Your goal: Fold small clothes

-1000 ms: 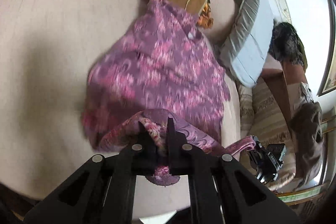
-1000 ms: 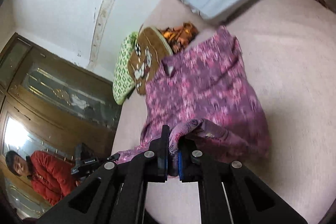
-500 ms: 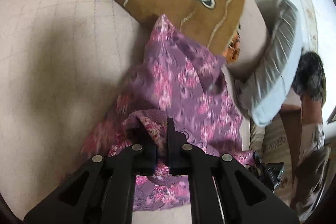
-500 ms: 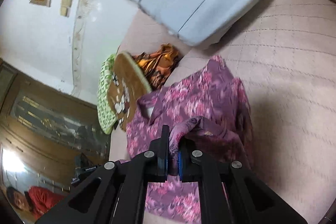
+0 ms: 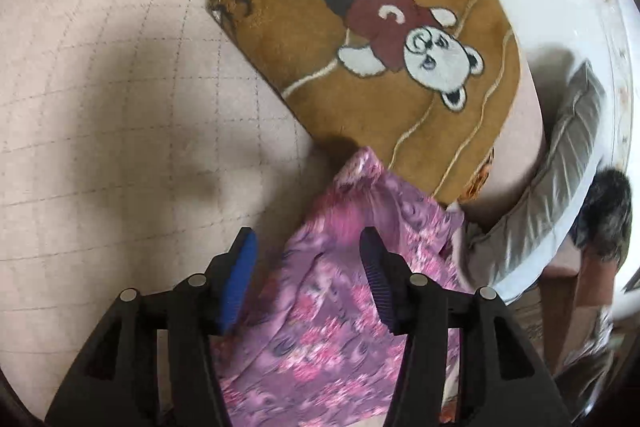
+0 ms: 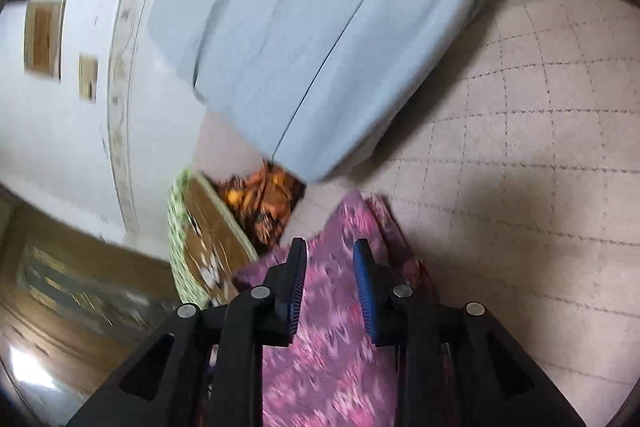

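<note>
bed (image 5: pixel 100 107): a pale pink quilted cover with a stitched grid fills both views and carries everything else.
pillow (image 6: pixel 320 27): large, light blue, lying at the far end of the bed in the right wrist view.
teddy bear blanket (image 5: pixel 372 39): folded, brown, lying just past the garment's far tip.
garment (image 5: pixel 332 307): a small purple and pink floral piece, lying on the bed directly beneath both tools; its long axis runs straight away from each camera, narrowing to a tip near the blanket.
left hand-held gripper (image 5: pixel 306 283): fingers spread wide, nothing between them, hovering over the near part of the garment, with one blue pad out over bare bed.
right hand-held gripper (image 6: pixel 330 287): fingers parted, less widely, holding nothing, centred over the garment (image 6: pixel 332 347).
key relation: the cloth lies ahead and below both tools, so neither is clearly nearer; a next fold would likely be taken along that long axis.
</note>
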A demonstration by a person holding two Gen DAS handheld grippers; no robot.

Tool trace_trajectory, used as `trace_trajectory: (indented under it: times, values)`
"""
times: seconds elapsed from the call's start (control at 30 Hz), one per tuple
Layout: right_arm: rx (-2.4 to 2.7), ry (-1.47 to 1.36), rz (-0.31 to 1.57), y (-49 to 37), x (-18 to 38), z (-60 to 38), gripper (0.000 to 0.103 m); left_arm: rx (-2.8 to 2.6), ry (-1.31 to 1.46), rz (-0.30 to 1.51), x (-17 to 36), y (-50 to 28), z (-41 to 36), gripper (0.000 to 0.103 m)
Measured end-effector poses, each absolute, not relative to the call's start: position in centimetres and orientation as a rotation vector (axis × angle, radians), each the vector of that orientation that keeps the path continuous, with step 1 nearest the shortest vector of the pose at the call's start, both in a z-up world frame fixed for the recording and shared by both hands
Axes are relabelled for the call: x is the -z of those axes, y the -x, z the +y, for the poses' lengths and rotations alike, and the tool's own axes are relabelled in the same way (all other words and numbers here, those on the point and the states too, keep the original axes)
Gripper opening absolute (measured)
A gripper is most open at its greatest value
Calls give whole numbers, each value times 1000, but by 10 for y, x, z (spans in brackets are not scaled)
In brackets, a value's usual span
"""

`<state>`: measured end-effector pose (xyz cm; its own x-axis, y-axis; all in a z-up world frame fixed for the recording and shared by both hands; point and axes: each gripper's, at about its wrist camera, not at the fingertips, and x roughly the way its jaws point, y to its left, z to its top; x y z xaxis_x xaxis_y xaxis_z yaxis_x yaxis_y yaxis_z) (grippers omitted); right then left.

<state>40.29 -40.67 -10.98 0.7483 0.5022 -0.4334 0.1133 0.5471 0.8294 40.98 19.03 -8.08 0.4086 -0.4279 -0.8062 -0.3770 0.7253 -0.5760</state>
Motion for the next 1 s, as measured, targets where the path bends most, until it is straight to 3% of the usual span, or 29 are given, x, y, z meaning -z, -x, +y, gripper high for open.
trace_trajectory:
  times: [0.2,0.3,0.4,0.63,0.67,0.7,0.73,0.77,0.87,1.0]
  values:
    - [-210,-815,783,-396,104,-388,33,103,605,1221,80,-393,156,52]
    - [-164,-793,793,-401,107,-388,40,174,453,1194,72,-380,129,52]
    - [-142,-721,824,-414,107,-375,40,146,243,1133,66,-366,108,60]
    - [-128,-545,885,-431,111,-340,39,-97,-66,1166,100,-380,104,60]
    - [-133,-527,883,-431,110,-338,39,-130,-62,1156,101,-382,110,58]
    - [-134,-499,884,-431,110,-335,27,-166,-32,1152,99,-386,120,48]
    - [-127,-454,885,-431,108,-332,3,-177,10,1156,97,-390,129,38]
    - [-136,-415,887,-431,106,-329,4,-165,69,1164,96,-392,141,30]
    - [-153,-417,817,-424,88,-334,4,-215,222,1160,96,-406,172,23]
    - [-103,-471,879,-434,103,-350,5,-273,448,1246,122,-417,217,20]
